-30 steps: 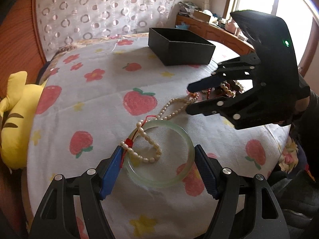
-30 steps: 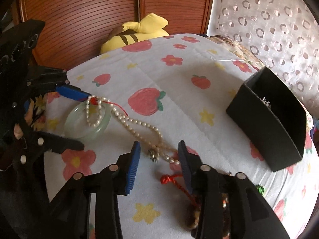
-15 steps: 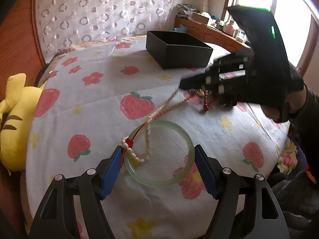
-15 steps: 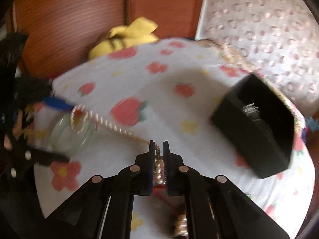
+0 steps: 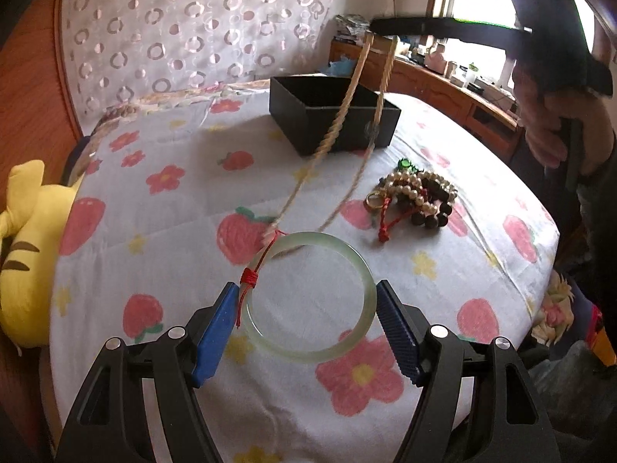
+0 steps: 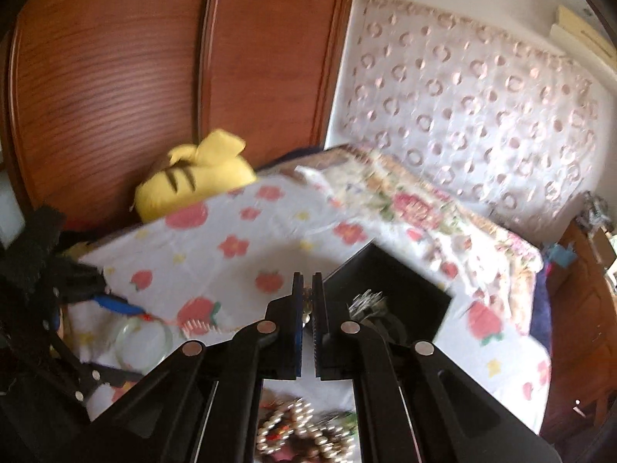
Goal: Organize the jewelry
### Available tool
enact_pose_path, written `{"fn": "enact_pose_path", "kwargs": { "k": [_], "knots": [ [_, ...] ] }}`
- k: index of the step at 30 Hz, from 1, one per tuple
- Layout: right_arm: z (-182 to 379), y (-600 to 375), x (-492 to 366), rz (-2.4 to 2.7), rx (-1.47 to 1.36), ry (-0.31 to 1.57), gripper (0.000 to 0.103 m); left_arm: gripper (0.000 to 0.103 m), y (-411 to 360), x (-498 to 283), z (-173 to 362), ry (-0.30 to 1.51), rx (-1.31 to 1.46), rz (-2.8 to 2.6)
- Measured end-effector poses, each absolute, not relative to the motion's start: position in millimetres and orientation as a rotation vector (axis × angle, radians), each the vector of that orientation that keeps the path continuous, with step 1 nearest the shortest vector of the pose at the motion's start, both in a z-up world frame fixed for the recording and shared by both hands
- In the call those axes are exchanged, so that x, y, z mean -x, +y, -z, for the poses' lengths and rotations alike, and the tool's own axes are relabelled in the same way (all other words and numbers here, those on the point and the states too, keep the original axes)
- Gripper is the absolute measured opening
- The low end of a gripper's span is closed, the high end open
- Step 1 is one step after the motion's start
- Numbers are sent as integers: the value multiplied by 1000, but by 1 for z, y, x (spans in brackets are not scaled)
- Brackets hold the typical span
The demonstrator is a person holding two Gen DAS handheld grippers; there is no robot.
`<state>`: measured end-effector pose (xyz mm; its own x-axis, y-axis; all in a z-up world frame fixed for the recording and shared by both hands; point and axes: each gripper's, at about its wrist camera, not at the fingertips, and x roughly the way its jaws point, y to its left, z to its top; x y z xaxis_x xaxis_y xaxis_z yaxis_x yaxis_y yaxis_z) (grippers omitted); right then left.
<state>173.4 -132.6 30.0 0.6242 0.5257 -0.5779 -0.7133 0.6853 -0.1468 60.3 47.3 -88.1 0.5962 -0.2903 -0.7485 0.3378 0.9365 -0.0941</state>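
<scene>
- Step: right gripper [image 6: 307, 301], fingers nearly closed on the cream pearl necklace [image 5: 339, 123], lifts it toward the black square box [image 5: 331, 115] at 12 o'clock.
- Left gripper [image 5: 304, 316], fingers wide open, brackets the pale green jade bangle [image 5: 308, 297]; whether they touch it, I cannot tell.
- Next: free the red cord [image 5: 252, 274] from the bangle, I judge.

Bangle [image 5: 310, 296] flat on bed [image 5: 193, 200], between fingers of left tool [image 5: 308, 324]. Necklace [image 5: 339, 123] runs from bangle's far rim up to right tool [image 6: 307, 301], raised above box [image 5: 331, 115]. Box behind bangle; jewelry heap [image 5: 412, 196] right of necklace. Plush toy [image 5: 27, 247] at bed's left edge.
</scene>
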Motion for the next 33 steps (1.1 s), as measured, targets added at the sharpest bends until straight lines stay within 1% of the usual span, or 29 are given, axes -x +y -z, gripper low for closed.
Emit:
{"fn": "enact_pose_path", "kwargs": {
  "k": [9, 18, 25, 33],
  "knots": [
    [-97, -148, -187, -649, 400, 417, 5, 69, 38, -76, 60, 779, -60, 363],
    [-122, -165, -224, -541, 375, 400, 5, 69, 24, -109, 20, 672, -65, 335],
    [-102, -166, -242, -517, 359, 446, 5, 69, 20, -139, 15, 653, -39, 308],
    [-33, -170, -262, -513, 347, 596, 5, 69, 16, -172, 19, 665, -28, 271]
  ]
}}
